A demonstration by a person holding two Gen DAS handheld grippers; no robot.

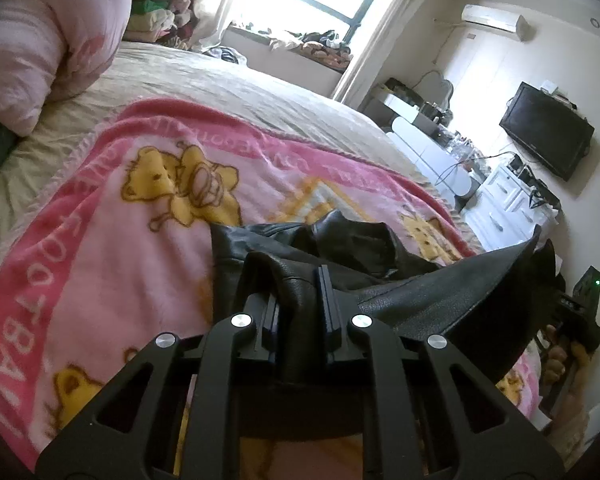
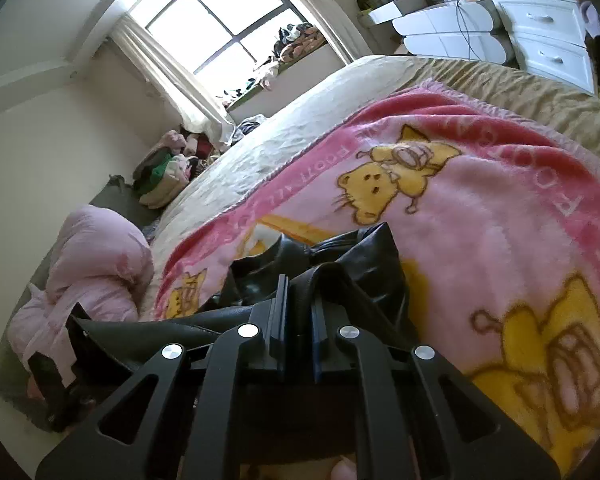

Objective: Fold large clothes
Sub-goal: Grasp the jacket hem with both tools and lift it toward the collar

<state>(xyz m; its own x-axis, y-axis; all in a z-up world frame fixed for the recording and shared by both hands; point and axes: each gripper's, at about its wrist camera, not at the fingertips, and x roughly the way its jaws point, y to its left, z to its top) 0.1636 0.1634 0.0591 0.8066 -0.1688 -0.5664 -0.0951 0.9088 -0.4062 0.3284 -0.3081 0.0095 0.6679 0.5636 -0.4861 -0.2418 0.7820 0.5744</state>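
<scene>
A black leather garment (image 1: 400, 296) hangs stretched between my two grippers above a pink cartoon-bear blanket (image 1: 112, 248) on the bed. My left gripper (image 1: 296, 280) is shut on a fold of the leather, which bulges up between its jaws. In the left wrist view the far right shows a hand holding the other gripper (image 1: 580, 308), with the leather running up to it. In the right wrist view the right gripper (image 2: 298, 292) is shut on another edge of the black leather garment (image 2: 356, 260). The rest of the garment lies crumpled on the pink blanket (image 2: 480, 216) ahead.
A beige bedspread (image 1: 228, 84) covers the bed under the blanket. A pink duvet (image 1: 32, 52) lies bundled at the head, with a clothes pile (image 2: 168, 172) near the window. White drawers (image 2: 548, 40), a cluttered desk and a wall television (image 1: 548, 136) stand past the bed's foot.
</scene>
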